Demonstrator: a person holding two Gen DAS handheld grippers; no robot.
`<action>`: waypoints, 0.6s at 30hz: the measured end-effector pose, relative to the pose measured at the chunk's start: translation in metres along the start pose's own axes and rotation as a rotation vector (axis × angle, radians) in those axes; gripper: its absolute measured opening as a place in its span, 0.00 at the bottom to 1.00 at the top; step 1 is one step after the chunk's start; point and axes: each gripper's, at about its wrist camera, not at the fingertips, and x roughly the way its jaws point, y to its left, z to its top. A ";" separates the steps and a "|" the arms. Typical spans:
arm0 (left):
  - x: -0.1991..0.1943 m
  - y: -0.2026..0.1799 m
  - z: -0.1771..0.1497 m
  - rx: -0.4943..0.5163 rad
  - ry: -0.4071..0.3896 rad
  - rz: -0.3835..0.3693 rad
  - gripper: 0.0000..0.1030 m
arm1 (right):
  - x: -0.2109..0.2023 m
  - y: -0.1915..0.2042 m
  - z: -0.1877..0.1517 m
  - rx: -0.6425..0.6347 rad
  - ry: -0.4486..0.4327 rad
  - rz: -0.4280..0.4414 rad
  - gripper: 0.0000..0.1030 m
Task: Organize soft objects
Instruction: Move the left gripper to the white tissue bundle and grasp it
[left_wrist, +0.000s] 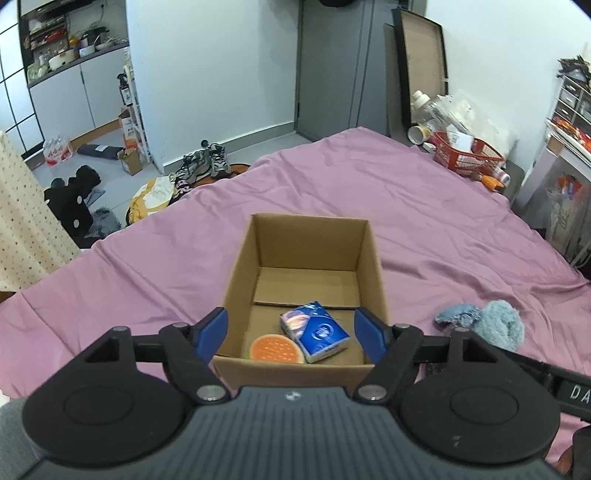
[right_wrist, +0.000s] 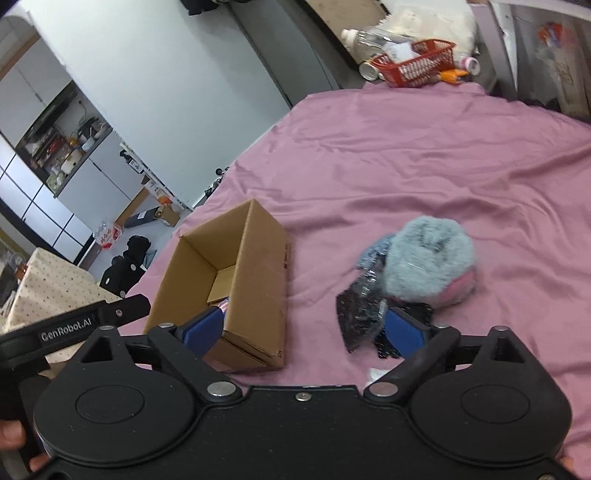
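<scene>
Left hand-held gripper (left_wrist: 290, 332): jaws spread and empty, hanging over the near end of the box; nothing sits between its blue pads (left_wrist: 212, 330).
Box (left_wrist: 373, 266): open cardboard, standing upright on the bed (left_wrist: 424, 206), far half of its floor bare.
Sponge (left_wrist: 275, 349): orange, round, lying flat in the near left corner of the box.
Tissue pack (left_wrist: 316, 330): blue, lying tilted just beside the sponge, touching or slightly overlapping it; I cannot tell which.
Dark bag (right_wrist: 356, 315): crinkly plastic on the bed to the right of the box, near the right pad.
Blue cloth (right_wrist: 373, 253): small crumpled piece behind the bag, against the fluffy pile.
Fluffy pile (right_wrist: 430, 258): grey-blue fuzzy piece lying on top of a pink one; well apart from the box.
Right hand-held gripper (right_wrist: 312, 330): jaws wide and holding nothing, pointing down at the bed between box and pile.
Step in hand: probably reaching for the next loose soft item with the right gripper.
Doing it well: centre the wide jaws on one piece only, press down into the fluff before closing, and take the top grey-blue piece first so the pink one is not dragged along.
Placement: aim for the bare far half of the box, and keep the left gripper clear of the rim.
Risk: the slippery bag may snag in the grip.
</scene>
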 end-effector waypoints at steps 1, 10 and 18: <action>-0.001 -0.003 -0.002 0.005 -0.002 -0.003 0.74 | -0.003 -0.003 0.001 0.006 0.005 0.007 0.96; -0.006 -0.035 -0.014 0.015 0.022 -0.027 0.75 | -0.033 -0.036 0.003 0.024 -0.026 0.030 1.00; -0.005 -0.065 -0.028 0.016 0.040 -0.062 0.75 | -0.026 -0.065 0.000 0.128 -0.004 0.020 1.00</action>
